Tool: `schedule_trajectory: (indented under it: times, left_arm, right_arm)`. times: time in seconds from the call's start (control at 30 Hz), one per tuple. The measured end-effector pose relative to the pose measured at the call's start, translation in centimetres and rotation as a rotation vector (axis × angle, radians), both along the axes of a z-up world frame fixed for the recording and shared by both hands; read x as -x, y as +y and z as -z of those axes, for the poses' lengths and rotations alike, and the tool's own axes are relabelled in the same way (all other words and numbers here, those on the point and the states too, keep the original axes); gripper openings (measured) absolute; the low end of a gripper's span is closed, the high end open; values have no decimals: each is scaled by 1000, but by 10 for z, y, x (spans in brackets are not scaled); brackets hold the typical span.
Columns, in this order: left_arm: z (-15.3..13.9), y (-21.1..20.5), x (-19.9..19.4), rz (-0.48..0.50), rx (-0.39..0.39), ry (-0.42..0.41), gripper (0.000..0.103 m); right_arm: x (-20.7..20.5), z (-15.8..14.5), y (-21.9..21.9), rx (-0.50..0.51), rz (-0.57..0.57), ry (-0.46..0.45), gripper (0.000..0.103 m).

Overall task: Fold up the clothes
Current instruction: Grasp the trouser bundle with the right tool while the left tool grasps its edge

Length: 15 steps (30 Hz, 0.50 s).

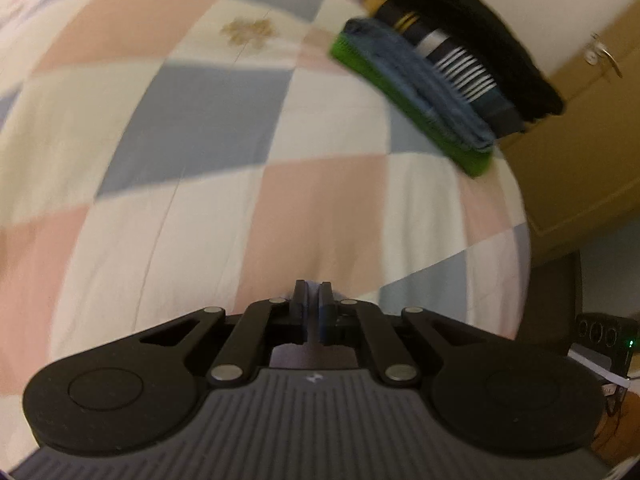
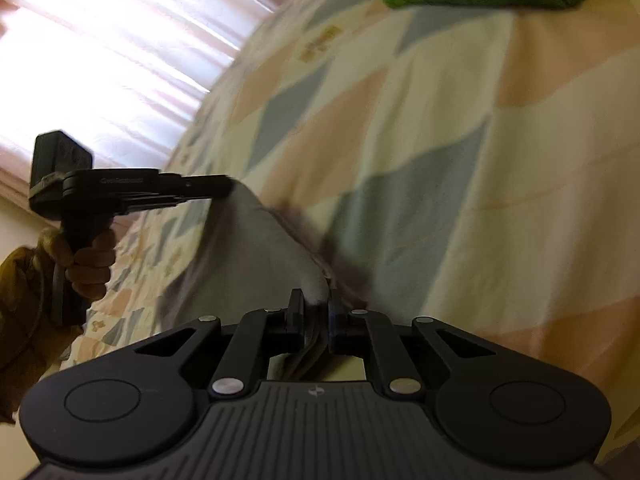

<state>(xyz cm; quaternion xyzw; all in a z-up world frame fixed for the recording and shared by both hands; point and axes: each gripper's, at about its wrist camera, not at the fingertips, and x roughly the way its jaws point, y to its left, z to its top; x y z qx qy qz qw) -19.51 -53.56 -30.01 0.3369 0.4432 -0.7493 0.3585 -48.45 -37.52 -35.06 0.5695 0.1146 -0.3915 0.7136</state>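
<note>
Two black handheld grippers lift one pale grey cloth garment (image 2: 256, 248) above a bed covered by a pastel checked quilt (image 1: 208, 128). The right gripper (image 2: 314, 312) is pinched on a corner of the cloth, which bunches between its jaws; the left gripper (image 2: 224, 186), seen from the right wrist view, is clamped on the opposite corner, and its own camera shows its jaws (image 1: 313, 308) nearly pressed together with a pale sliver of what looks like fabric between them. The garment hangs taut between the two grips, just above the quilt.

To do this step well, both corners should likely travel level and at the same pace, keeping the edge stretched so the cloth lands flat without wrinkles.

One stack of folded clothes (image 1: 448, 60) sits near the bed's far edge: a green piece at the bottom, a blue one, a striped one and a black one on top; blur may conceal others.
</note>
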Motion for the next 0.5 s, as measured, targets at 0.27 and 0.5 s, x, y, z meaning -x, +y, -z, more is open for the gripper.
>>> schedule_trajectory:
  times: [0.27,0.5]
  left_arm:
    - [21,-1,3,-11,42,-10,5]
    - [-30,24,-51,-333,102,-25,7]
  right_arm:
    - [17,8,6,-37,2,-25,7]
    - [9,-26,-13,-72,-72,172,43]
